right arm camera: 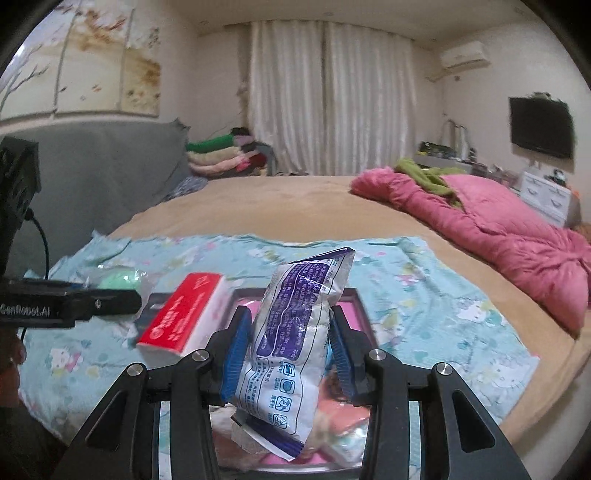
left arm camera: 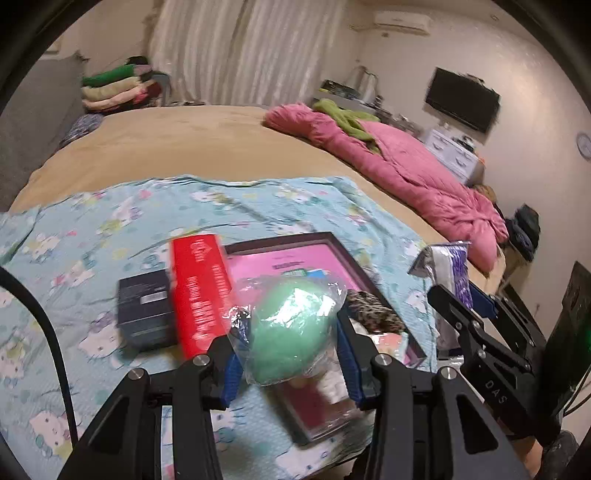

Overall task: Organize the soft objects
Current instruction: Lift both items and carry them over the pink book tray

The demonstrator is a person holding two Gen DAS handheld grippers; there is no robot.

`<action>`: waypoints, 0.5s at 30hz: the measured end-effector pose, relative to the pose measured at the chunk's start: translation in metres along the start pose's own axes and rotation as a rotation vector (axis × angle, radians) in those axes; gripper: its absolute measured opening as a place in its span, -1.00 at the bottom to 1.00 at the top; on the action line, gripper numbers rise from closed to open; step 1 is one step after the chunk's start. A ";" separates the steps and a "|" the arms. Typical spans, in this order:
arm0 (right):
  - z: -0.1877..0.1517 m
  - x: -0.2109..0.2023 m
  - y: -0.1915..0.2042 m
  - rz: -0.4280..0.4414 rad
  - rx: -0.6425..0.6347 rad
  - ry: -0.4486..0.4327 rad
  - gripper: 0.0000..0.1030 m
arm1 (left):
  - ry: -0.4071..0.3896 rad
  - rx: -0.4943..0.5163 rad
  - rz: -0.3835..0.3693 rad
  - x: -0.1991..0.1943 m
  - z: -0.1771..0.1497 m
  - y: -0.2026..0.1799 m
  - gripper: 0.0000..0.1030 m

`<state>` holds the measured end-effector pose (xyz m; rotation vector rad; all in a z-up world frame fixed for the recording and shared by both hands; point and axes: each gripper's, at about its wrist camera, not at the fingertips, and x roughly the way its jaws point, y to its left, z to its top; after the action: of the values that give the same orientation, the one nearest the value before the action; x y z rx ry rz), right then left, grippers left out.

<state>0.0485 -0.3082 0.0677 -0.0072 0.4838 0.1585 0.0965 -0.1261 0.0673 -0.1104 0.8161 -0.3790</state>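
Left gripper (left arm camera: 288, 343) clamped on a bagged green sponge (left arm camera: 291, 328) (wrapper crinkled), right gripper (right arm camera: 284, 350) pinching a white-and-purple packet (right arm camera: 295, 339) upright between its pads, both held above the dark-framed tray (left arm camera: 365, 280)

Quick tally: two grippers, left gripper (left arm camera: 288, 343) and right gripper (right arm camera: 284, 350). One green ball in plastic wrap (left arm camera: 288, 332), one white-and-purple packet (right arm camera: 295, 350), one red box (left arm camera: 201, 291), one dark box (left arm camera: 146, 314), one dark-rimmed tray (left arm camera: 369, 273). Farther back, upper right: one pink quilt (left arm camera: 424, 177), one wall TV (left arm camera: 463, 99), one air conditioner (left arm camera: 402, 22).
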 end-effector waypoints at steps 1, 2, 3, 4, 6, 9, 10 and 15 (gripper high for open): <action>0.000 -0.001 -0.006 -0.004 0.015 -0.002 -0.15 | 0.004 0.011 -0.001 0.003 -0.001 -0.006 -0.13; 0.000 -0.001 -0.010 -0.008 0.023 -0.003 -0.15 | 0.008 0.021 -0.002 0.007 0.000 -0.011 -0.13; -0.001 -0.002 -0.014 -0.012 0.035 -0.003 -0.15 | 0.014 0.029 -0.003 0.012 0.001 -0.016 -0.13; -0.001 -0.002 -0.018 -0.015 0.045 -0.006 -0.15 | 0.025 0.035 -0.004 0.018 0.002 -0.021 -0.13; -0.001 -0.002 -0.023 -0.017 0.058 -0.006 -0.15 | 0.041 0.044 -0.010 0.028 0.003 -0.028 -0.13; -0.002 -0.003 -0.029 -0.025 0.074 -0.011 -0.15 | 0.068 0.065 -0.012 0.043 0.003 -0.040 -0.13; -0.003 -0.003 -0.032 -0.026 0.081 -0.011 -0.15 | 0.074 0.069 -0.013 0.047 0.002 -0.041 -0.13; -0.005 0.000 -0.042 -0.032 0.105 -0.008 -0.15 | 0.110 0.081 -0.013 0.066 -0.005 -0.048 -0.13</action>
<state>0.0526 -0.3496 0.0621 0.0880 0.4829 0.1019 0.1207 -0.1946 0.0299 -0.0195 0.9082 -0.4324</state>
